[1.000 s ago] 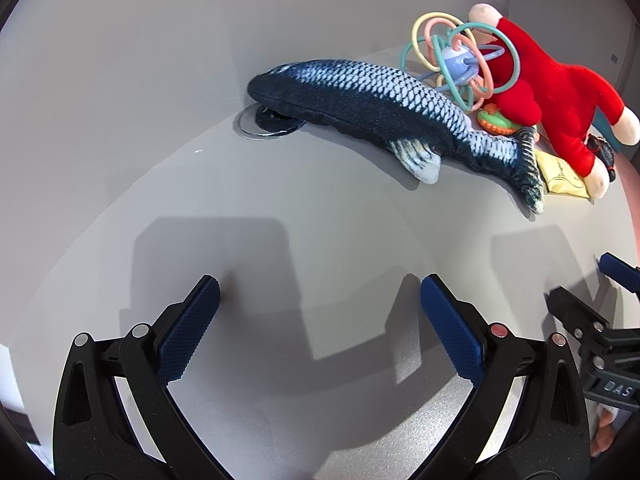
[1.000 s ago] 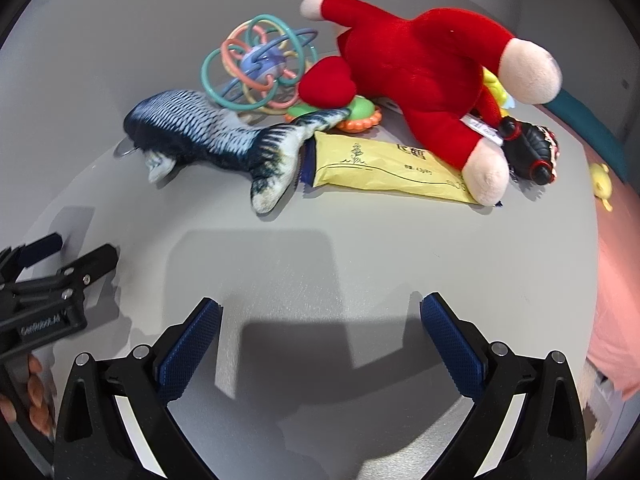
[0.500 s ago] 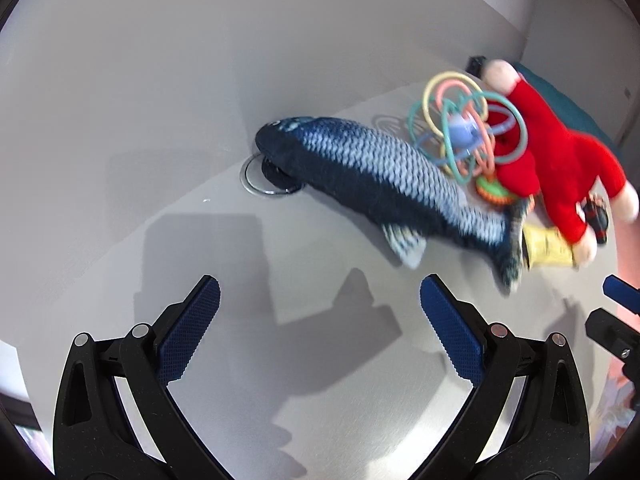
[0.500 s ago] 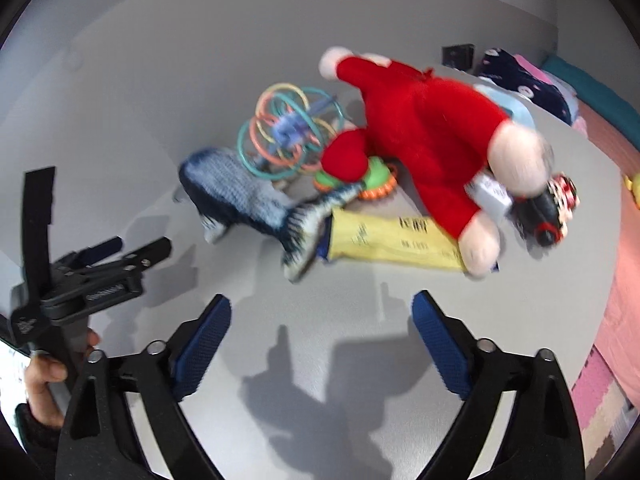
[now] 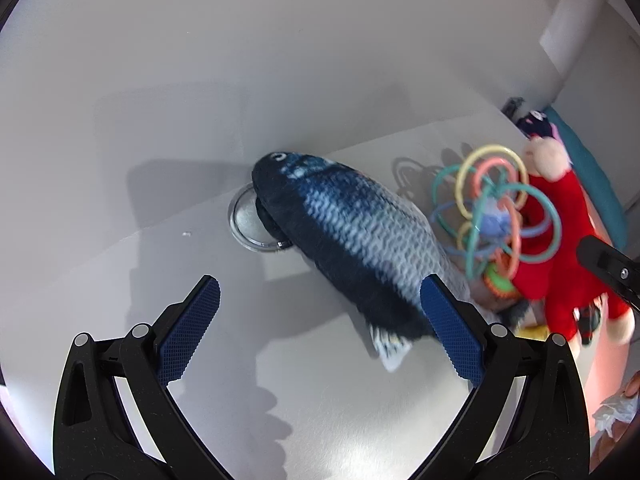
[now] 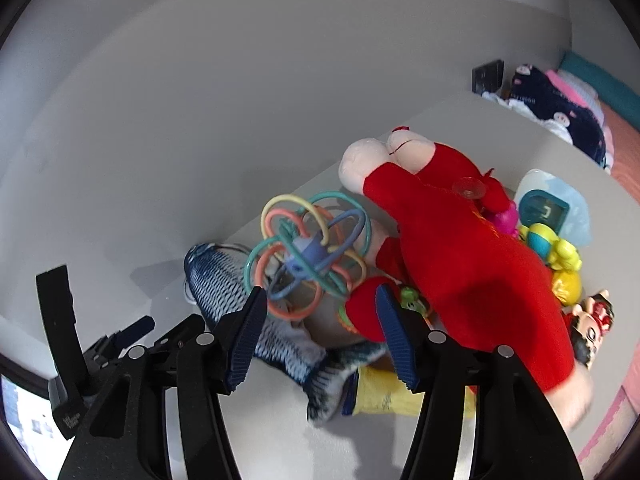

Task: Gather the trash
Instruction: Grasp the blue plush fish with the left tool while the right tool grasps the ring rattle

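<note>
Yellow wrapper [image 6: 384,400]: flat on the grey table [image 5: 120,280], near its front edge, partly under the tail of the fish toy [image 5: 352,240] and the leg of the red plush doll [image 6: 472,272]; dark printing on its face, too blurred to read. In the left wrist view only a yellow scrap [image 5: 534,332] showing.

Right gripper [image 6: 320,332]: jaws apart, holding nothing, poised above the wrapper and the fish tail. Partly narrowed compared with the left.

Left gripper [image 5: 320,328]: jaws wide apart, empty, right finger in front of the fish's rear half.

Fish toy: blue-grey, head over a round metal grommet [image 5: 248,224] at the table's back edge by the wall.

Ring rattle [image 6: 308,252]: pastel loops, between fish and doll, touching both.

Small toys [image 6: 556,256]: yellow and green pieces at the table's right edge, beside a teal-framed box [image 6: 544,210] in clear packaging; contents unclear.

Cartoon figure [image 6: 596,320]: just beside the doll.

Dark patterned cloth [image 6: 560,116]: beyond the table's far right corner; white lettering illegible.
</note>
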The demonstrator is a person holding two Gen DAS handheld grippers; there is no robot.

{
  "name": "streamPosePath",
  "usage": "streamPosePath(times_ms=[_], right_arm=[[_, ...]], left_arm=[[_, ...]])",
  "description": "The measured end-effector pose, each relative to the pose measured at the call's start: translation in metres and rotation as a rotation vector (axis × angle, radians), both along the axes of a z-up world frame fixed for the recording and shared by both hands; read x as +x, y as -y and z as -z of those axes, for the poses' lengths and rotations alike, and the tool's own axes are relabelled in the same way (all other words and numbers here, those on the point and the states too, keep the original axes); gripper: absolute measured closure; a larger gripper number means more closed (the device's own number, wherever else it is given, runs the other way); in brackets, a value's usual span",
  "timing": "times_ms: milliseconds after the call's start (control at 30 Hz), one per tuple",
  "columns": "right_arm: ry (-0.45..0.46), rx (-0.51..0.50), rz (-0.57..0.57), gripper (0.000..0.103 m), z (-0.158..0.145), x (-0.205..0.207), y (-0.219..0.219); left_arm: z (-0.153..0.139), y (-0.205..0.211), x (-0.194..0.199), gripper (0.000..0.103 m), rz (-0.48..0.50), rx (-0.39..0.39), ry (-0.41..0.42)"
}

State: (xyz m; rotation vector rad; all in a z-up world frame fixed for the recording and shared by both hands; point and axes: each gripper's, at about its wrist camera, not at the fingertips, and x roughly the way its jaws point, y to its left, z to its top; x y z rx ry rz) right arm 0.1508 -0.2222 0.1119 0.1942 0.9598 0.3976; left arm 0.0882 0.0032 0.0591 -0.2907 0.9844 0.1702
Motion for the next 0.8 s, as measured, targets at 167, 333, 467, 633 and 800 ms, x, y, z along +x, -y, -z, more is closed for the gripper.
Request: streamPosePath(times_ms=[167,333,467,633,800], right_arm=[[-0.070,-0.016,-0.010,0.052,0.017,0.030,-0.008],[-0.094,-0.007,-0.017,0.065,0.026,0.049,-0.015],[-0.101,0.020,-0.027,0.081,0.029,0.057,-0.018],[-0.053,0.042,-0.040,0.086,0.020,0.047,-0.021],[-0.029,0.080,-0.054,0.088,0.006,0.040,-0.019]], left_arm=[[0.003,-0.008,0.024,0.006,-0.084,-0.013,-0.036],[0.012,-0.006,0.051,0.006,-0.133,0.000,-0.090],[0.021,0.000,0.064,0.006,-0.175,-0.011,-0.129],[0.027,-0.002,0.065,0.006,-0.212,-0.048,-0.133],[0.033,-0.003,0.065,0.062,-0.127,-0.201,-0.043]])
